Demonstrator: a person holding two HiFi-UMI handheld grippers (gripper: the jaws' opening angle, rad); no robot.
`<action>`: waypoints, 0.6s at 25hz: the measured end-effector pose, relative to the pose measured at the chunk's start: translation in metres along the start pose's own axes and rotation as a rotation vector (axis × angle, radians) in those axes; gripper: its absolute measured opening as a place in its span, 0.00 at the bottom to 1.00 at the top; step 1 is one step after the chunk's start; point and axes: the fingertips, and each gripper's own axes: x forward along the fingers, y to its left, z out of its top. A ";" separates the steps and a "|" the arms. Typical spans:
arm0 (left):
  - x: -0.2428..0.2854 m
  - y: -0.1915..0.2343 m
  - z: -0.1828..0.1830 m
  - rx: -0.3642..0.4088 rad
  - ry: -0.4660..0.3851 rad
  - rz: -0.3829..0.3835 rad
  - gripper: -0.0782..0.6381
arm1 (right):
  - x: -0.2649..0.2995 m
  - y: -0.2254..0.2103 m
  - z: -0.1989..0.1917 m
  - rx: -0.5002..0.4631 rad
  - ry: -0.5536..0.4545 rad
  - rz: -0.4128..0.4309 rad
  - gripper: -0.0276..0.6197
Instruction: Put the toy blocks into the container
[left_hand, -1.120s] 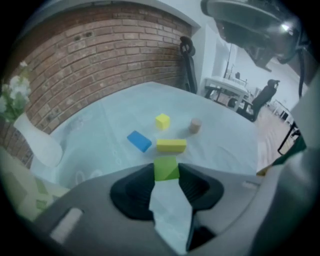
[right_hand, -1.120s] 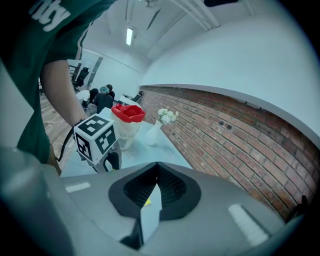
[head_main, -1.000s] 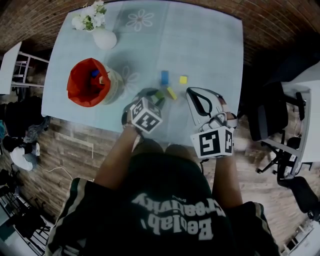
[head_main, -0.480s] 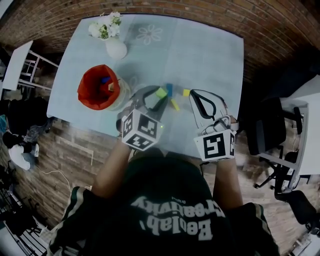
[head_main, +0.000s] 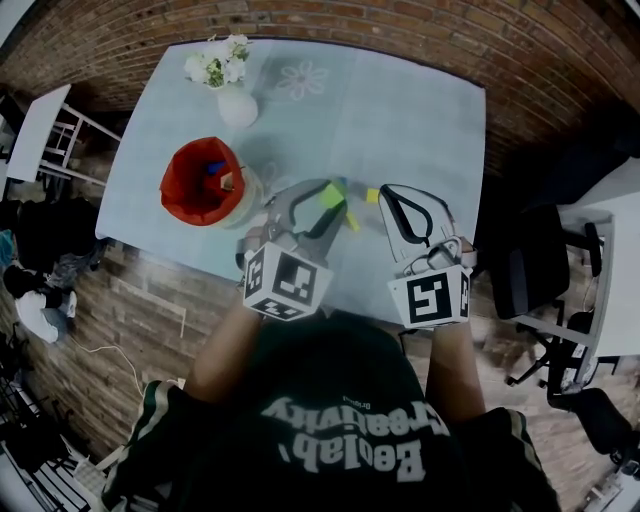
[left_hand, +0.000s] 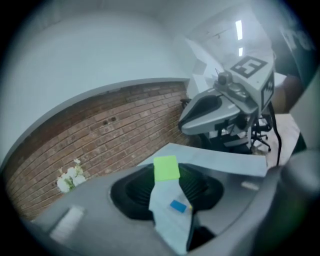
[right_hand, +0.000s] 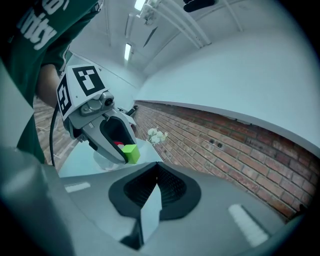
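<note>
Left tool (head_main: 329, 194) holds green block (left_hand: 166, 168)
Block sits pinched between its tips, right of the container (head_main: 203, 181); right tool (right_hand: 155, 168) closed, empty.

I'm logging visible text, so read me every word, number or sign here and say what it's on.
"Beolab", probably: white print on the person's green shirt, upside down in the head view; the other word is unreadable.
Left marker cube and right marker cube: black-and-white square patterns, no words.
</note>
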 end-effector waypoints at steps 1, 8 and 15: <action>-0.001 0.003 0.000 0.002 0.002 0.006 0.32 | 0.002 0.000 0.002 0.001 -0.005 0.002 0.05; -0.019 0.038 -0.018 -0.042 0.040 0.076 0.32 | 0.037 0.009 0.032 -0.015 -0.071 0.062 0.05; -0.061 0.087 -0.056 -0.103 0.093 0.200 0.32 | 0.091 0.049 0.075 -0.035 -0.155 0.182 0.05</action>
